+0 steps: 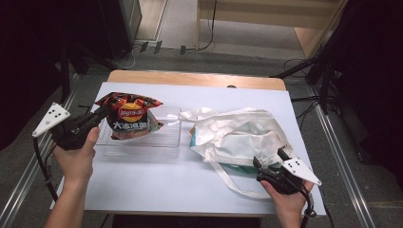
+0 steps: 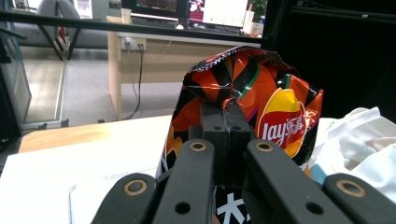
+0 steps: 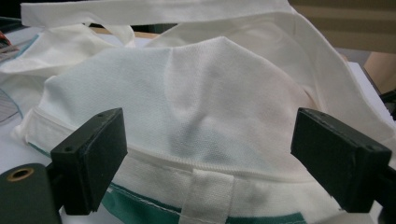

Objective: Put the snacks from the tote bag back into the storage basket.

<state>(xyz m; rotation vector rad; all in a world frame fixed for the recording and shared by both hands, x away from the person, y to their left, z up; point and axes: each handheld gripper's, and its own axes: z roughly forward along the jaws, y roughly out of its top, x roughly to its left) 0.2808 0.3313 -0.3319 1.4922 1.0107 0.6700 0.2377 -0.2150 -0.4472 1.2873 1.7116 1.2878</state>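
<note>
At the centre left of the high view, the crisp bag (image 1: 129,117) is showing orange, black and red streaks around a red-and-yellow logo with white lettering, over a clear tray (image 1: 164,142). The cloth bag (image 1: 240,135) at centre right is showing cream-white with a teal band, on a bench (image 1: 157,183) showing plain white with a pale wood far edge. Both tools, left (image 1: 99,116) and right (image 1: 269,160), are showing black.

Left gripper (image 1: 102,115) jaws clamped together, right gripper (image 1: 270,161) jaws wide apart.
</note>
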